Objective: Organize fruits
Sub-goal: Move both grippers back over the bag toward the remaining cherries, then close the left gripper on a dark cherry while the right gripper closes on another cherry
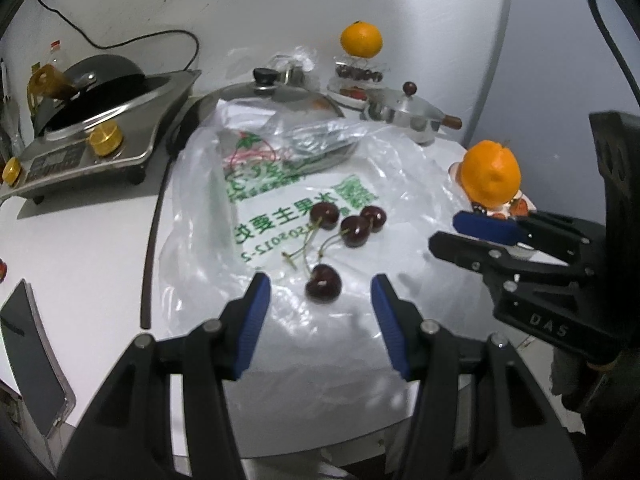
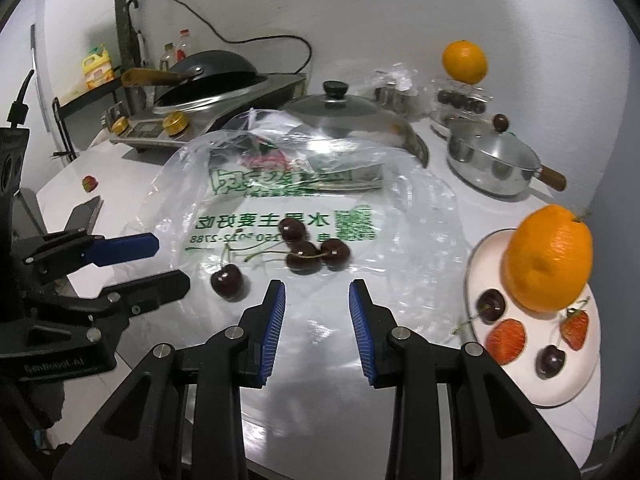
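Note:
Several dark cherries lie on a clear plastic bag on the white table. One lone cherry sits just ahead of my open left gripper, between its blue pads. A cluster of three cherries lies farther on. My right gripper is open and empty, just short of that cluster; the lone cherry is to its left. A white plate at the right holds an orange, cherries and strawberries.
A pot lid, a small steel pan, an induction cooker with a wok and a stacked fruit stand topped by an orange stand at the back. A stray strawberry lies at the left. A phone lies near the left edge.

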`<state>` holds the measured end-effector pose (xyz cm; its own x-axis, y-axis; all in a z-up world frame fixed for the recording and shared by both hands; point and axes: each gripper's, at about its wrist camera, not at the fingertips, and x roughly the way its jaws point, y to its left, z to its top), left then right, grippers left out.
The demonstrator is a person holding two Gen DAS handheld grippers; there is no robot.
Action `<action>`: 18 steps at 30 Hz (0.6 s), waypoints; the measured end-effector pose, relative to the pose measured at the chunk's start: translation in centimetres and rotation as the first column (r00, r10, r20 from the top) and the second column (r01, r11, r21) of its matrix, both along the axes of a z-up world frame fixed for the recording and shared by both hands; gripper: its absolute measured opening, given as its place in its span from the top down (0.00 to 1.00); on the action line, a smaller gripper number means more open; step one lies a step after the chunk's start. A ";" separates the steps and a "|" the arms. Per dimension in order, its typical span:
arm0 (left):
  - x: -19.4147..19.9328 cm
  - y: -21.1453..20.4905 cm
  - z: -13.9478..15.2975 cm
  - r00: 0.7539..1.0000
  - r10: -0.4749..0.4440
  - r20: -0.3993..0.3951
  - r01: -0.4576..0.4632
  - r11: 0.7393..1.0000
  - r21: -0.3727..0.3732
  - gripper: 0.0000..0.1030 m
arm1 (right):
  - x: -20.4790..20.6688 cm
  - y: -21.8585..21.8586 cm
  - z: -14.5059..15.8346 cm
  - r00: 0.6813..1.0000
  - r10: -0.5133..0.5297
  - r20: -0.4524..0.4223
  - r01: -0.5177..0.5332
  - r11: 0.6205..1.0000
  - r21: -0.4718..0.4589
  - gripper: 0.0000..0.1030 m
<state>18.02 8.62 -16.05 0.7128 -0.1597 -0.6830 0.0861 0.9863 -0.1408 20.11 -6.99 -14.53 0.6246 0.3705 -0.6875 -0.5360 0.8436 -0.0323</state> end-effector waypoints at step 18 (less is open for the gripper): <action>3.6 -2.4 -1.7 0.998 -0.065 -0.007 0.065 0.995 0.070 0.47 | 2.4 -1.0 -0.5 0.999 -0.031 -0.016 0.031 0.999 0.011 0.66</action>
<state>21.60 6.25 -17.77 0.6989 -0.1574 -0.6976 0.1498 0.9861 -0.0724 22.54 -7.99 -15.08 0.6249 0.3590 -0.6933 -0.5102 0.8600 -0.0145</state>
